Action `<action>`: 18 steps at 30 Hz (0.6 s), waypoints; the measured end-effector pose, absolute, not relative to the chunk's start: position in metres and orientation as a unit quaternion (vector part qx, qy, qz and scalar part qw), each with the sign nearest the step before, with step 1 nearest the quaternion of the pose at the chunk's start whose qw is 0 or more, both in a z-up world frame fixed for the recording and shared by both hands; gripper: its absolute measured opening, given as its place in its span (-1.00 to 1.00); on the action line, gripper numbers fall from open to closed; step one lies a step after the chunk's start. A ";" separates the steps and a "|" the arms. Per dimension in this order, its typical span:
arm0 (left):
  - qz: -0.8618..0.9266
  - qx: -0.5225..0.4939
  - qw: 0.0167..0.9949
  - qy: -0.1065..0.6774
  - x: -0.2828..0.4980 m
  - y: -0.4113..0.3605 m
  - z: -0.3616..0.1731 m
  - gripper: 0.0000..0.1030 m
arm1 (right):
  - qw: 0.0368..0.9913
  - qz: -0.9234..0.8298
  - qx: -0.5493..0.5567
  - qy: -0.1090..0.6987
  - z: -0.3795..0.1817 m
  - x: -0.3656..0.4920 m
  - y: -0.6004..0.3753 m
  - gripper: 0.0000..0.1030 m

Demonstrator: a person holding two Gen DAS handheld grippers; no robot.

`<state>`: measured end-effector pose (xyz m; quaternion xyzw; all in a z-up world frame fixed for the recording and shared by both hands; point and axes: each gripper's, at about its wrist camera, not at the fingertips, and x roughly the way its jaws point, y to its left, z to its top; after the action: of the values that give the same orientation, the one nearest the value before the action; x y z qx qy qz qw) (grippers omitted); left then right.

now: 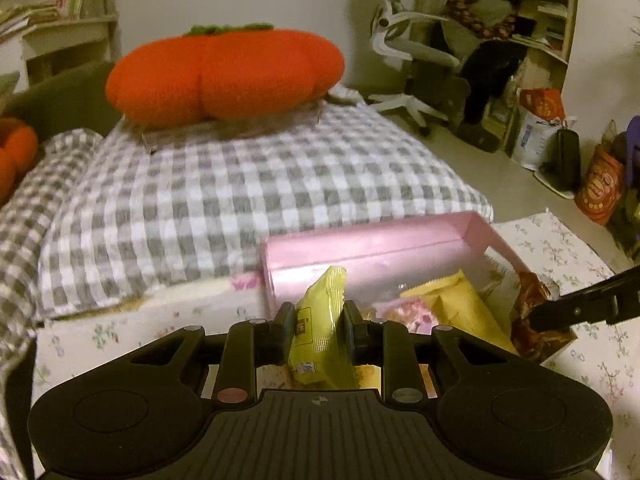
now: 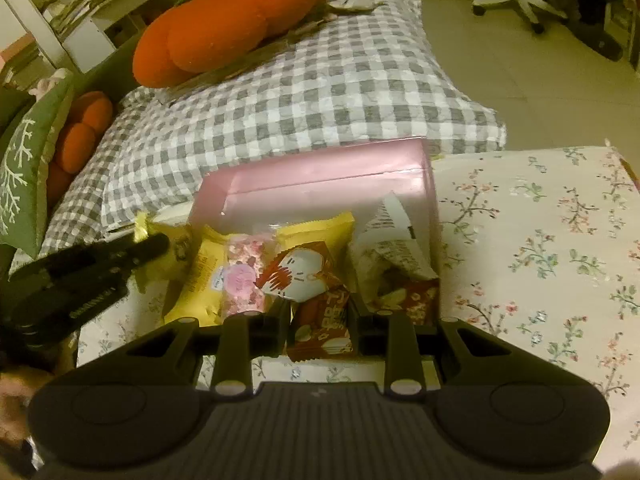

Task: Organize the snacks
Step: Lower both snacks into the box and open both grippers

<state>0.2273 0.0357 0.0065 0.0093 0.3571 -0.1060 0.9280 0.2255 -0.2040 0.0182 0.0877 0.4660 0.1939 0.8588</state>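
My left claw (image 1: 318,330) tips downward over the near edge of the pink box (image 1: 376,240), filling the bottom centre of the left view, and it is clenched on a yellow packet (image 1: 320,320) that stands upright between the two fingers, its crimped top poking up toward the box wall. In the right view that same claw comes in from the left edge as a dark shape, with the packet at its tip just left of the box. My right claw (image 2: 320,326) also tilts down, at the bottom centre of its own view, and it grips a red packet (image 2: 322,330) by the sides, the packet hanging between the fingers at the box's near, open side. In the left view this claw enters from the right edge, its tip on the red packet at the box's right corner. Beyond the red packet, in the box, lie a red-and-white packet (image 2: 298,274), a pink sweet bag (image 2: 244,276), two more yellow packets and, on the right, a white crumpled wrapper (image 2: 390,240). The box sits on a floral cloth (image 2: 540,240). Behind it, in the upper half of both views, a checked cushion (image 1: 240,200) carries an orange pumpkin pillow (image 1: 224,76).
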 end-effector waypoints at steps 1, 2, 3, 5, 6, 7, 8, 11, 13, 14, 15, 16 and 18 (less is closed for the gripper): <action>-0.107 0.015 0.928 0.358 0.227 0.035 0.004 -0.56 | 0.859 0.193 0.086 0.467 0.018 0.227 -0.203 -0.48; -0.107 0.023 0.927 0.358 0.226 0.033 0.001 -0.56 | 0.860 0.191 0.084 0.467 0.017 0.229 -0.202 -0.48; -0.107 0.026 0.927 0.359 0.226 0.032 -0.001 -0.56 | 0.860 0.191 0.084 0.466 0.016 0.230 -0.201 -0.48; -0.105 0.030 0.924 0.366 0.226 0.029 -0.008 -0.56 | 0.860 0.189 0.088 0.465 0.015 0.233 -0.199 -0.48; -0.104 0.036 0.923 0.368 0.226 0.026 -0.010 -0.56 | 0.860 0.190 0.089 0.465 0.014 0.234 -0.197 -0.48; -0.104 0.042 0.924 0.365 0.226 0.025 -0.012 -0.56 | 0.860 0.191 0.088 0.464 0.014 0.235 -0.195 -0.48; -0.105 0.048 0.925 0.362 0.225 0.023 -0.013 -0.56 | 0.861 0.191 0.087 0.463 0.015 0.236 -0.193 -0.48; -0.110 0.055 0.923 0.365 0.224 0.022 -0.010 -0.47 | 0.863 0.198 0.085 0.457 0.017 0.240 -0.182 -0.48; -0.116 0.065 0.924 0.357 0.219 0.024 -0.004 -0.35 | 0.866 0.197 0.080 0.452 0.016 0.245 -0.175 -0.48; -0.117 0.065 0.926 0.354 0.218 0.026 -0.001 -0.28 | 0.868 0.195 0.078 0.450 0.016 0.248 -0.171 -0.48; -0.117 0.061 0.927 0.352 0.216 0.029 0.002 -0.14 | 0.869 0.193 0.076 0.449 0.015 0.252 -0.168 -0.48; -0.116 0.055 0.928 0.351 0.215 0.033 0.005 -0.09 | 0.870 0.191 0.075 0.448 0.014 0.255 -0.165 -0.48; -0.119 0.041 0.928 0.351 0.213 0.039 0.010 -0.08 | 0.873 0.187 0.077 0.443 0.014 0.263 -0.159 -0.47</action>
<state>0.2128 0.0394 0.0101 0.0412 0.3505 -0.1189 0.9281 0.2628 -0.1593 0.0135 0.0767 0.4429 0.1872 0.8734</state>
